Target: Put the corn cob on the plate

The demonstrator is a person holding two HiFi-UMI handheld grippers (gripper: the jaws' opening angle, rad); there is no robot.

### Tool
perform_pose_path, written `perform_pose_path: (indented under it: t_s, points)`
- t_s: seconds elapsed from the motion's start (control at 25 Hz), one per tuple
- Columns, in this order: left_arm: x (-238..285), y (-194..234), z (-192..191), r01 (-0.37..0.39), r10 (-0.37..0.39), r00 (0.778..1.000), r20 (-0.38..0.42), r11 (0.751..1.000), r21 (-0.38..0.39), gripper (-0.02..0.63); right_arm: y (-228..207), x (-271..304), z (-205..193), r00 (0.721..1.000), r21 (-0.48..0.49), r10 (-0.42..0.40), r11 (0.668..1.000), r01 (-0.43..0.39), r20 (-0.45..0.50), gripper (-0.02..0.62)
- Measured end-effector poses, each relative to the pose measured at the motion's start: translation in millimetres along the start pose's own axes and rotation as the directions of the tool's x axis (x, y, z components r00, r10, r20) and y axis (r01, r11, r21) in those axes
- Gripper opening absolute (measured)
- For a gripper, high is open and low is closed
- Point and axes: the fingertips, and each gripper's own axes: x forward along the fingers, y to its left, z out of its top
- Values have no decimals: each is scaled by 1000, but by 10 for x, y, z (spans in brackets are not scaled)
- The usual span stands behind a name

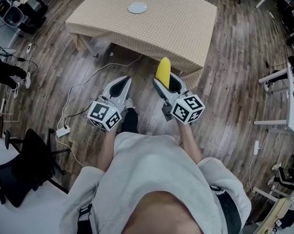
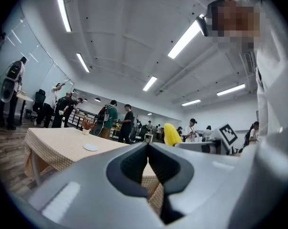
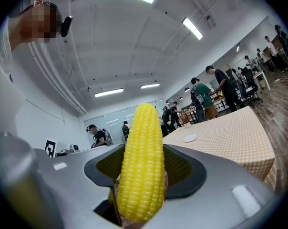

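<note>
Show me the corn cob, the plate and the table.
corn cob (image 3: 143, 166), right gripper view, mid-length on its kernels.
plate (image 1: 137, 7), head view, its bare centre.
table (image 1: 178, 28), head view, bare cloth right of the plate.

Left gripper (image 2: 148, 149): jaws together, nothing between. Table (image 2: 53, 144): checked cloth. Plate (image 2: 90, 148): on table. Corn (image 2: 171, 134): upright, right of table. People (image 2: 110, 120): behind table.

Ahead of the left hand-held gripper (image 1: 120, 84) and right hand-held gripper (image 1: 167, 83) (side by side) stands the desk (image 1: 176, 33), plate (image 1: 137, 7) on its far part; corn cob (image 1: 162, 70) upright between the right one's jaws.
</note>
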Motion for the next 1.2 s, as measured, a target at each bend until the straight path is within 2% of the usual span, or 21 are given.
perform_pose_path:
  t_s: [0.24, 0.64, 1.0, 1.2]
  points:
    - [291, 435, 53, 6, -6, 1000, 2, 1000, -7, 8, -198, 479, 74, 1000, -16, -2, 1000, 1, -18, 258]
    - [807, 1491, 343, 22, -22, 1000, -3, 1000, -23, 8, -457, 1628, 317, 999, -8, -16, 1000, 16, -37, 256]
    - [1211, 2426, 670, 59, -59, 998, 8, 998, -13, 8, -609, 2619, 660, 999, -26, -40, 999, 41, 11, 256]
    - [1370, 2787, 674, 104, -104, 995, -8, 994, -20, 8, -683, 2961, 673, 996, -19, -83, 996, 84, 29, 258]
